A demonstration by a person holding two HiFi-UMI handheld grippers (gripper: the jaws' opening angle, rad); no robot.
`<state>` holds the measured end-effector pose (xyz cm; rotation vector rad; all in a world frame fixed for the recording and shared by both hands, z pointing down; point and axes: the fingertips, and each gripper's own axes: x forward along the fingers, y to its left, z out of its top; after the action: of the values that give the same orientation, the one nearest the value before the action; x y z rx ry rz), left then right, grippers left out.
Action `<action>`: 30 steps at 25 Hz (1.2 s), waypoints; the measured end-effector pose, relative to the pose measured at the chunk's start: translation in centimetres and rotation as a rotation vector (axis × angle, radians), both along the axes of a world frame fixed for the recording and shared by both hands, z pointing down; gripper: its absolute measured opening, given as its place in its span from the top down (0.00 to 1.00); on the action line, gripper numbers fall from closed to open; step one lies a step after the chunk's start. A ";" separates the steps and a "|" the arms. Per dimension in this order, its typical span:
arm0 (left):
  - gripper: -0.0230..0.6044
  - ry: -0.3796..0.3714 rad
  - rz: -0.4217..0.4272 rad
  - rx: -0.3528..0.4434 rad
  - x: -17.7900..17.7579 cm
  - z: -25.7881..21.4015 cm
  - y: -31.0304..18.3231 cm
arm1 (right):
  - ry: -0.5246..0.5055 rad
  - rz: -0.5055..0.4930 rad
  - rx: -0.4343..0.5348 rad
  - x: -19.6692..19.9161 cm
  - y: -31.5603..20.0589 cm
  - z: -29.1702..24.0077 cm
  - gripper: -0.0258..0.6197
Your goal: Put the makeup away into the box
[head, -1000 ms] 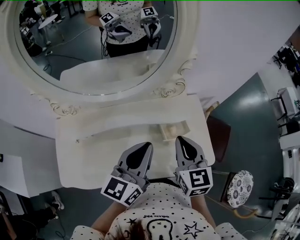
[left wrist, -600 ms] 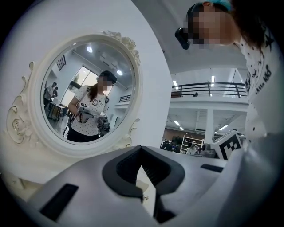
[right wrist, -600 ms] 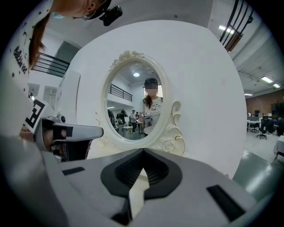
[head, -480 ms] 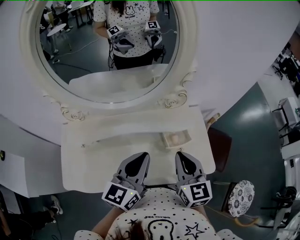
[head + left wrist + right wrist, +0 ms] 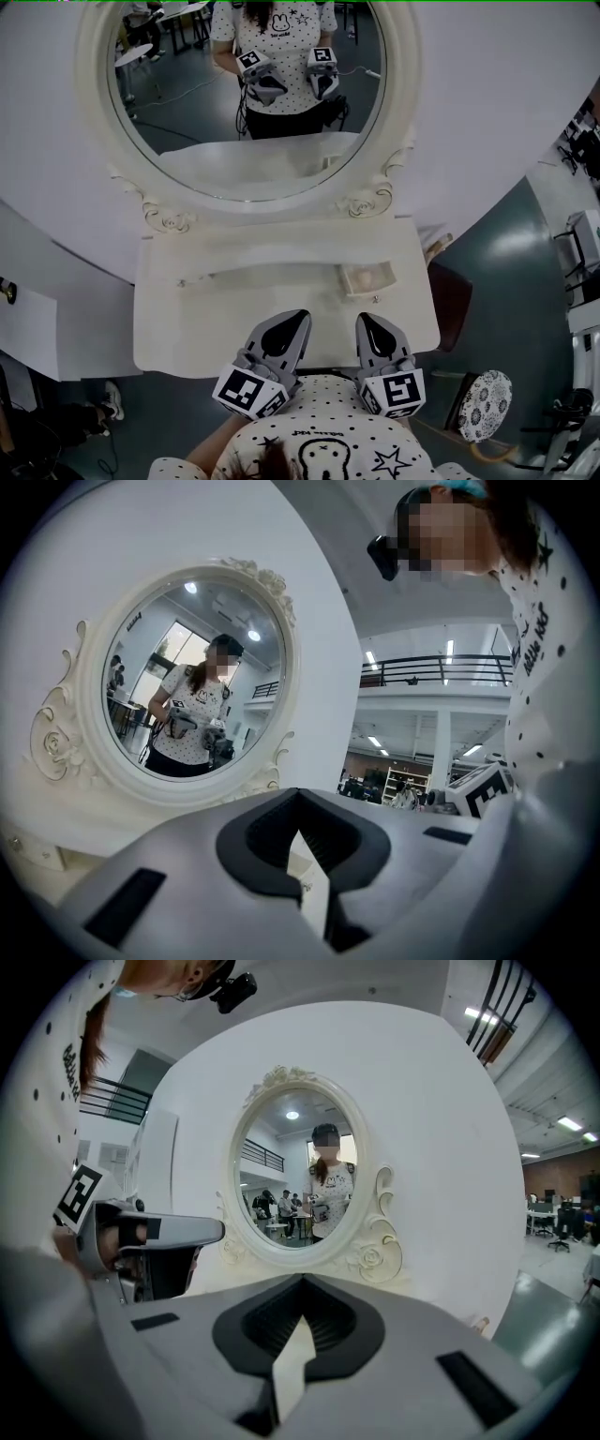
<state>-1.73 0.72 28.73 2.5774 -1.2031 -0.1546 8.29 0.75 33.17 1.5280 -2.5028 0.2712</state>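
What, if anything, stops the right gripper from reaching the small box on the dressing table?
Probably nothing, so yes, it looks reachable. The right gripper, shut and empty, points toward the box, with no visible obstacle between them.

The head view looks from above the person (image 5: 309, 441) steeply down onto the pale bench (image 5: 187, 319). It takes in the whole bench top and the oval mirror (image 5: 244, 103) standing at the far side. The left gripper (image 5: 298, 321) and right gripper (image 5: 364, 321) sit at the near edge, low in that view. The left gripper view rides low, close behind its own jaws, and faces about level toward the far side. In it the mirror lies off to the left and the right gripper's marker cube (image 5: 483, 794) shows at the right. The right gripper view faces the mirror almost head-on, with the left gripper at its left. All three views share the mirror, whose glass reflects the person and both grippers.
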 end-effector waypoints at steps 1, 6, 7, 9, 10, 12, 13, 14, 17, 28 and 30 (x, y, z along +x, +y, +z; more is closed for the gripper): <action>0.97 0.002 0.001 -0.004 -0.1 0.1 0.2 | -0.001 -0.003 -0.004 -0.2 0.2 0.0 0.95; 0.97 0.011 0.002 -0.015 -1.1 0.4 0.8 | -0.015 0.008 -0.026 -1.0 0.7 0.3 0.95; 0.97 0.010 0.007 -0.015 -1.3 0.5 1.0 | -0.020 0.013 -0.029 -1.1 0.9 0.4 0.95; 0.97 0.009 0.017 -0.015 -1.6 0.6 1.3 | -0.026 0.020 -0.034 -1.4 1.2 0.4 0.95; 0.97 0.008 0.021 -0.016 -1.8 0.7 1.5 | -0.026 0.021 -0.036 -1.7 1.3 0.5 0.95; 0.97 0.009 0.028 -0.018 -2.2 0.9 1.7 | -0.022 0.020 -0.036 -2.2 1.6 0.7 0.95; 0.97 0.009 0.030 -0.018 -2.4 0.9 1.8 | -0.019 0.020 -0.032 -2.5 1.7 0.7 0.95; 0.97 0.009 0.032 -0.017 -2.6 1.0 1.7 | -0.016 0.021 -0.025 -2.7 1.8 0.8 0.95; 0.97 0.004 0.042 -0.008 -2.9 0.9 1.7 | -0.011 0.026 -0.016 -3.1 2.0 1.0 0.95; 0.97 0.004 0.092 -0.028 -3.0 1.6 1.5 | -0.020 0.059 -0.071 -3.8 2.2 2.0 0.95; 0.97 0.009 0.097 -0.028 -3.0 1.6 1.4 | -0.013 0.058 -0.069 -3.9 2.1 2.0 0.95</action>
<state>-4.68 2.14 30.37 2.6015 -1.0668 -0.1280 4.41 2.89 35.15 1.5787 -2.4348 0.3726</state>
